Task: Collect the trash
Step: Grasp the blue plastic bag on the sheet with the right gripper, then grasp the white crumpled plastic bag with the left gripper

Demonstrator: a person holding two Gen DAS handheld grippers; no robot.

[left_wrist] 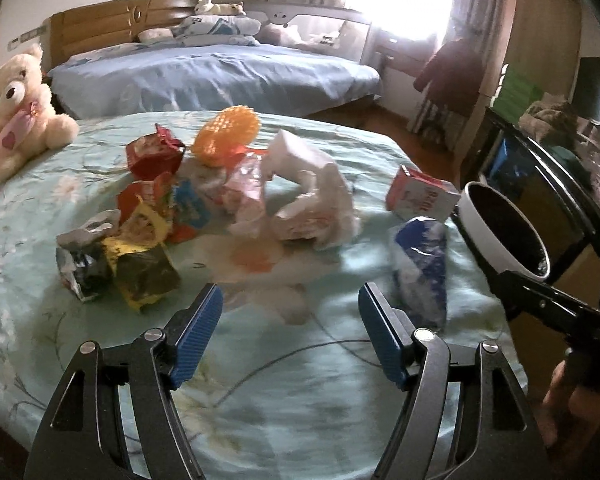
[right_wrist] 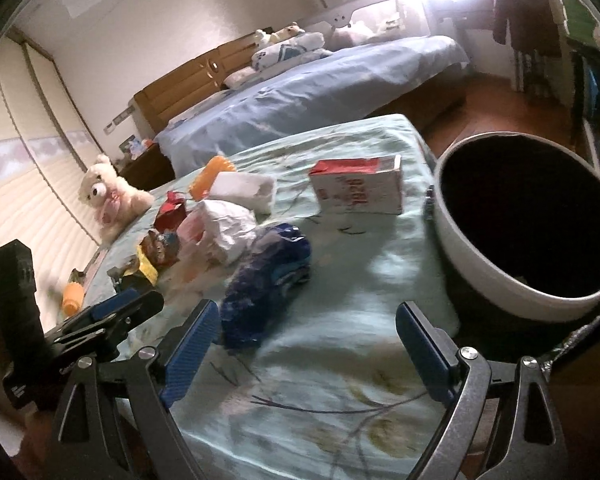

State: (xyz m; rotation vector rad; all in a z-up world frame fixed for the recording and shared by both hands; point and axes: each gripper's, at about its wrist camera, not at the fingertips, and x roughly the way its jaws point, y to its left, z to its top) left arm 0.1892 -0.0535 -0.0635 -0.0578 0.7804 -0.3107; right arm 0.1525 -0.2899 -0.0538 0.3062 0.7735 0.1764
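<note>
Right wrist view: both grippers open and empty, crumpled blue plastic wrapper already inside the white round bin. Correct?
Not quite. The crumpled blue plastic wrapper lies on the pale green bedspread, beside the white round bin. Right wrist view shows it. Both grippers are open and empty.

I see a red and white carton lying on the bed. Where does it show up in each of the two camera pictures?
Left wrist view: the red and white carton lies right of centre, just left of the white bin.
Right wrist view: the carton sits above centre, again left of the bin.
Shared landmark: the crumpled blue wrapper lies just in front of the carton in both.
</note>
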